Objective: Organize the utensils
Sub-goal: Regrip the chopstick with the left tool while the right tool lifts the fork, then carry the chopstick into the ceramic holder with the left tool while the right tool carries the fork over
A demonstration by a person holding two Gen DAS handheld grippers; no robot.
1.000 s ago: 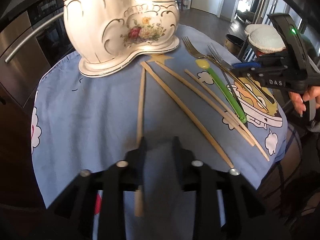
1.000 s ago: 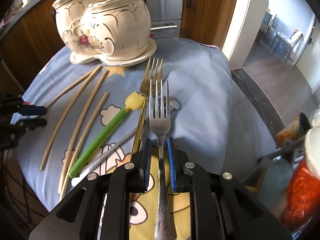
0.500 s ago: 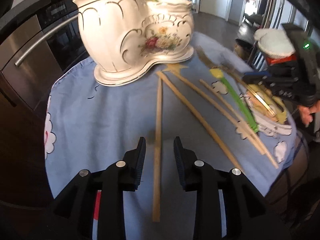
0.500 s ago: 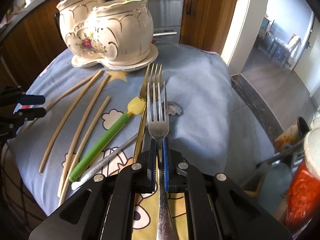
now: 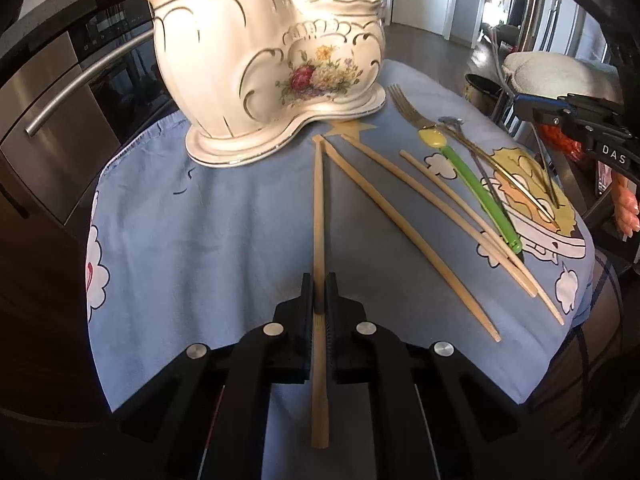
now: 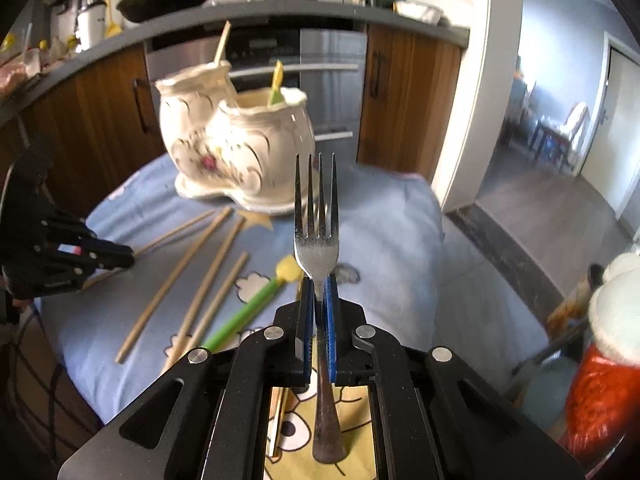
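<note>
The left tongs (image 5: 319,292) are closed tight on a wooden chopstick (image 5: 318,216). Its long axis runs straight away from the left wrist camera, the far tip pointing toward the ceramic utensil holder (image 5: 264,60) and stopping near its base, the near end passing back under the tongs. Half a second ago the left tongs stood apart on either side of this chopstick; now they pinch it.

The right tongs (image 6: 319,292) grip a silver fork (image 6: 316,232) at the neck, between blue pads. The fork's long axis lies along the fingers, tines pointing forward and up toward the holder (image 6: 240,148), handle trailing back beneath the tongs. Against the earlier right wrist frames, the fork is now raised off the blue cloth (image 6: 392,240) covering the table, and the view has tipped up so the holder sits lower and farther off; the background is blurred.

Lying on the cloth (image 5: 200,220) are three more chopsticks (image 5: 408,236), fanned with their far ends toward the holder, a green-handled spoon with a yellow bowl (image 5: 476,184) lying beside them at the same slant, and a gold fork (image 5: 408,108) whose tines point toward the holder's base. In the right wrist view a wooden stick and a yellow-green utensil stand upright in the holder's two compartments.
</note>
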